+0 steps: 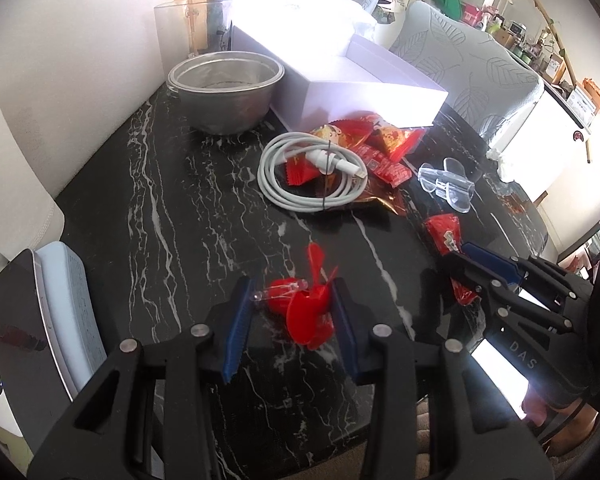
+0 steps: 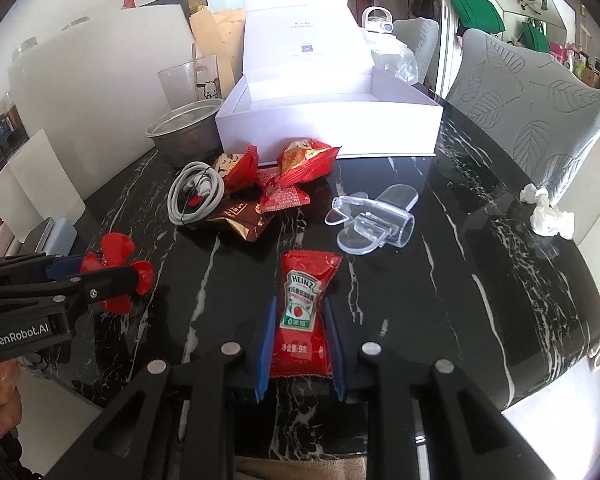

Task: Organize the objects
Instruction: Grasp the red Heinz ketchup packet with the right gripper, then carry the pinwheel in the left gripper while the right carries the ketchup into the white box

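My left gripper (image 1: pixel 292 300) is shut on a red plastic propeller toy (image 1: pixel 306 312), held just above the black marble table (image 1: pixel 180 220). The right wrist view shows that gripper (image 2: pixel 100 276) at the far left with the toy (image 2: pixel 116 250) in it. In my right gripper (image 2: pixel 300 308), the blue pads press both sides of a red Heinz ketchup packet (image 2: pixel 304 280). The left wrist view has the right gripper (image 1: pixel 462 260) at the right edge, the packet (image 1: pixel 444 232) sticking out of it.
An open white box (image 2: pixel 328 136) stands at the back beside a metal bowl (image 2: pixel 184 132). In front of them lie a coiled white cable (image 2: pixel 196 196), several snack packets (image 2: pixel 304 160) and a clear plastic piece (image 2: pixel 372 216). A crumpled tissue (image 2: pixel 548 212) lies at the right edge.
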Demonstrator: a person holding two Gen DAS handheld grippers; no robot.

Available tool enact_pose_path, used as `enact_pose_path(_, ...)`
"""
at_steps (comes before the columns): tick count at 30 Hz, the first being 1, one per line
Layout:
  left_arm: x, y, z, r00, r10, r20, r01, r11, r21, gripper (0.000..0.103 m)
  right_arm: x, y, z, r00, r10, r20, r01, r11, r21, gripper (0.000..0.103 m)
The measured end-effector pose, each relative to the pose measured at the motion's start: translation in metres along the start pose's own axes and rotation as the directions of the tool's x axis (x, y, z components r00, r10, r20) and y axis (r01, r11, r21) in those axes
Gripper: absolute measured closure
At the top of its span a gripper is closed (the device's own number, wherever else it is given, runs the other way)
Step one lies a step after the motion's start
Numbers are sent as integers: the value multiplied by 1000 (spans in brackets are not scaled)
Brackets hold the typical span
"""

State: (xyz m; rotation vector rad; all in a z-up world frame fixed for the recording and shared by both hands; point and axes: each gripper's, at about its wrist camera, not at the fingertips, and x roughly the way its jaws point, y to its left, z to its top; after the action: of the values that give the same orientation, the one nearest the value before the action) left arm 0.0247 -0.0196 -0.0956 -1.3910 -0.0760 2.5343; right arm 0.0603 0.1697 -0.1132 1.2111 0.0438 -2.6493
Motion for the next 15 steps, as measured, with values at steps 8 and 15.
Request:
enact_pose_path(8, -21, -6, -1, 999, 22, 41, -23, 1000, 15, 66, -18, 5, 4, 999, 28, 27, -28, 1000, -5, 79)
enact_pose_path(15, -44, -16, 9, 996, 32, 82, -35, 999, 37, 66, -38, 3, 15, 997, 37, 62, -38, 999, 12, 79)
